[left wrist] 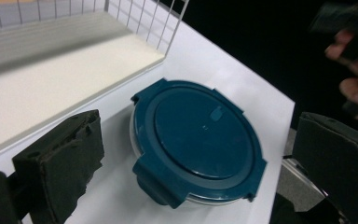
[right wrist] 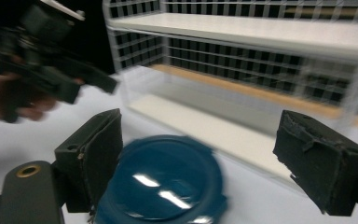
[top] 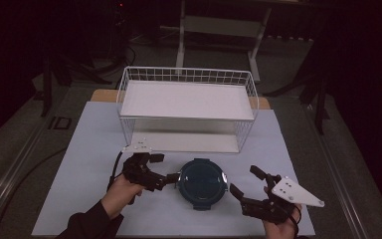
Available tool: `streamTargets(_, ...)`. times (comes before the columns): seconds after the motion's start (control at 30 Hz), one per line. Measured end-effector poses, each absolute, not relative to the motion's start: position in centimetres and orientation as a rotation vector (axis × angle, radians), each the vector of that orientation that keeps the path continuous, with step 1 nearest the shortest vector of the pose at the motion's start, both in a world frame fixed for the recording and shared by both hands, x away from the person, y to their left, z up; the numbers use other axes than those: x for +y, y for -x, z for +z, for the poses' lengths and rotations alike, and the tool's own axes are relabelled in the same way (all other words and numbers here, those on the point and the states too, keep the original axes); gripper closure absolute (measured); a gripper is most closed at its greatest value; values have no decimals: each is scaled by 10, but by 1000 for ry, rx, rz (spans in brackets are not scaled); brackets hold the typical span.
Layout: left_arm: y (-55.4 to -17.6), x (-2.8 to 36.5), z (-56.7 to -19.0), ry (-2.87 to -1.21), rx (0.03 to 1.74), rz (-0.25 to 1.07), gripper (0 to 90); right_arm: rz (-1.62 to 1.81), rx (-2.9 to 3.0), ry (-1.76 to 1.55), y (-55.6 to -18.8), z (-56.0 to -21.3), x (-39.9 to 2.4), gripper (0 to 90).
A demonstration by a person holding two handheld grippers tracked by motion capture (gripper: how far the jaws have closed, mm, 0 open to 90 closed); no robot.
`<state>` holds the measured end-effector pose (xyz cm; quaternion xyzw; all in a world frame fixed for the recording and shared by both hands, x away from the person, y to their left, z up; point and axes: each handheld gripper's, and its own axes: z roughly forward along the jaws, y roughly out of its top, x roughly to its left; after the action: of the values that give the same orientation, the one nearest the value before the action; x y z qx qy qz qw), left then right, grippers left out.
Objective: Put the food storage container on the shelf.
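A round container with a dark teal clip-on lid [top: 202, 183] sits on the white table cover between my two grippers. My left gripper [top: 165, 168] is just left of it, open, with one jaw tip close to the rim and nothing gripped. In the left gripper view the container [left wrist: 198, 140] lies ahead between the wide jaws of the left gripper [left wrist: 204, 128]. To the container's right, my right gripper [top: 247, 180] is open and apart from it. The right gripper view looks past its open jaws [right wrist: 200, 140] at the blurred lid [right wrist: 163, 182].
A white wire rack [top: 186, 99] with an upper and a lower shelf stands behind the container. The white table cover [top: 79, 164] has free room at the left and right. The other hand and its gripper [right wrist: 51, 70] show beyond the lid.
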<state>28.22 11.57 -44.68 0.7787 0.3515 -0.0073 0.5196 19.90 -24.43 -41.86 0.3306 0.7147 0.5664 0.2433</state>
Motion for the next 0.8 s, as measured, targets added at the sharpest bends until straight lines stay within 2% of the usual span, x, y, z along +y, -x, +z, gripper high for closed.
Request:
streamTargets(0.13,-290,111,-457,-1880,862,-61,19,1518,1975,-884,-204,-418,-242,130)
streamTargets(0.27,-302,110,-471,-1880,969,-123,19,1518,1998,-891,-209,-424,-242,127)
streamTargets(0.43,-315,107,-484,-1899,1104,-244,19,1491,1998,-952,-208,-431,-240,104)
streamTargets(0.63,-323,106,-501,-1855,1236,-474,21,1476,1993,-963,-206,-432,-238,105)
streamTargets(0.8,-325,111,-509,-1812,1285,-570,194,1474,2002,-964,-207,-433,-237,105)
